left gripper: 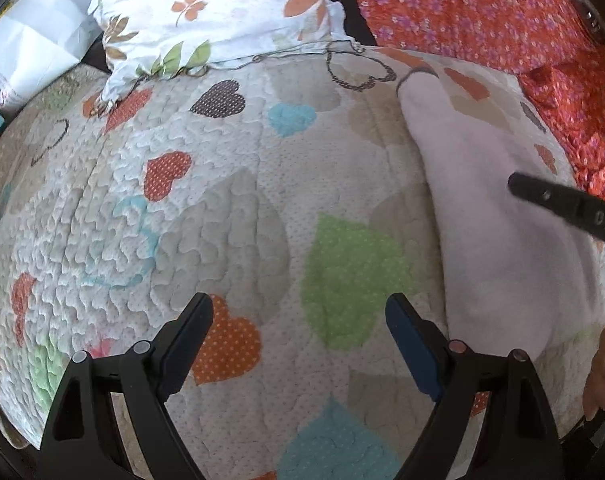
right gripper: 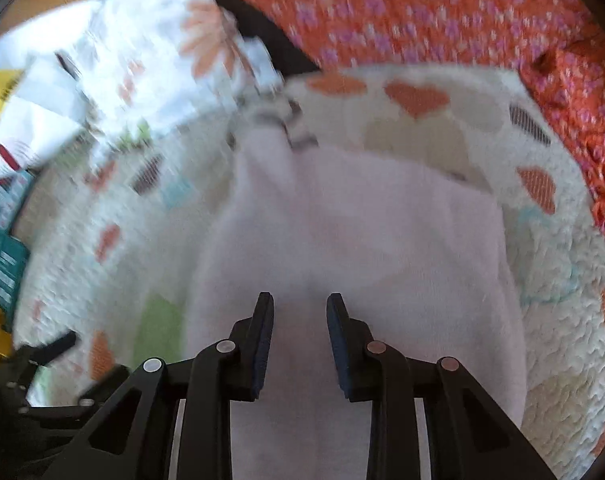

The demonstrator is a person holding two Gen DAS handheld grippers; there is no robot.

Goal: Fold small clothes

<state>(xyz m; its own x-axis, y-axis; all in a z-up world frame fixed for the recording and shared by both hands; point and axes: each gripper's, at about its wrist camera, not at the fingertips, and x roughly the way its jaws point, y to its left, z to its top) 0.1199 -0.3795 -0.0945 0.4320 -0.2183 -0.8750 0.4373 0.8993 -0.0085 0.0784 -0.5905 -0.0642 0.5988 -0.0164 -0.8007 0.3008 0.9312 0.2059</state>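
A pale pink garment [right gripper: 354, 240] lies flat on the heart-patterned quilt [left gripper: 230, 208], toward the quilt's right side, its narrow end pointing to the far edge near the floral pillow [left gripper: 206, 8]. The right gripper [right gripper: 300, 308] hangs over its near middle, jaws partly apart with nothing pinched between them. The left gripper [left gripper: 298, 312] stands spread wide over bare quilt to the garment's left, holding nothing.

To fold it well, I'd say each gripper should take a near corner or side edge, pinch a single layer cleanly, then carry it across evenly so the edges meet.

The right wrist view is smeared, so seams and the garment's kind are hard to read. Its near hem is hidden behind the right gripper.
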